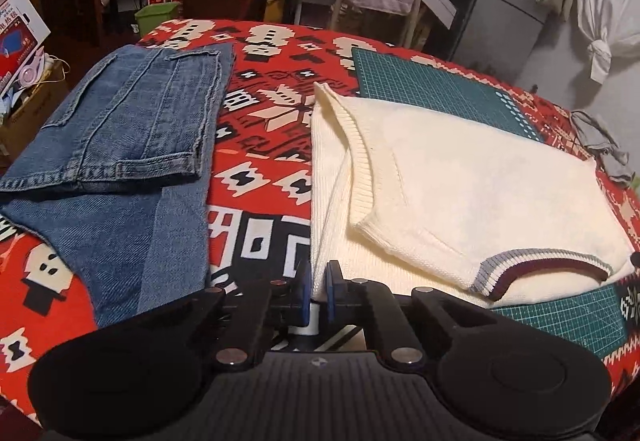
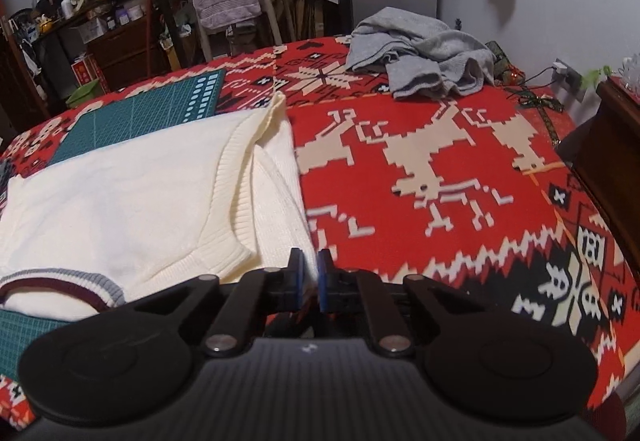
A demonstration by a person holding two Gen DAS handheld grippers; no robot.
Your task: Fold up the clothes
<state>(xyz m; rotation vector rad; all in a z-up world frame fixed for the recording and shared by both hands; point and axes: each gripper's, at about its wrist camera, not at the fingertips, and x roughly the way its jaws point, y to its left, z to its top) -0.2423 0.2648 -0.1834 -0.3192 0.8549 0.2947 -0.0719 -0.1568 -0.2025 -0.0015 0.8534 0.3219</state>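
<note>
While both tools sit low at the near edge of the red patterned blanket [image 2: 460, 89], the biggest thing before them is the cream sweater [image 1: 460, 181], laid flat with its sides already turned in, partly over a green cutting mat [image 1: 432, 85]. Its long axis runs away from the tools, from the striped collar [image 1: 540, 261] at the near end to the far hem. From the left gripper [image 1: 319, 291] the sweater spreads ahead and to the right; from the right gripper [image 2: 309, 281] it spreads ahead and to the left, so the two stand at opposite near corners, each about equally close to its own corner. Both tools are drawn narrow, and a sliver of cream cloth shows between the blue pads of each, so I judge each is pinching a near corner of the sweater, though the contact itself is mostly hidden. The coming move likely calls for carrying the near end forward along that axis to meet the far hem, both corners level. Folded jeans [image 1: 132, 129] lie ahead and left of the left tool, apart from the sweater. A crumpled grey garment [image 2: 420, 53] waits far ahead of the right tool, slightly right
</note>
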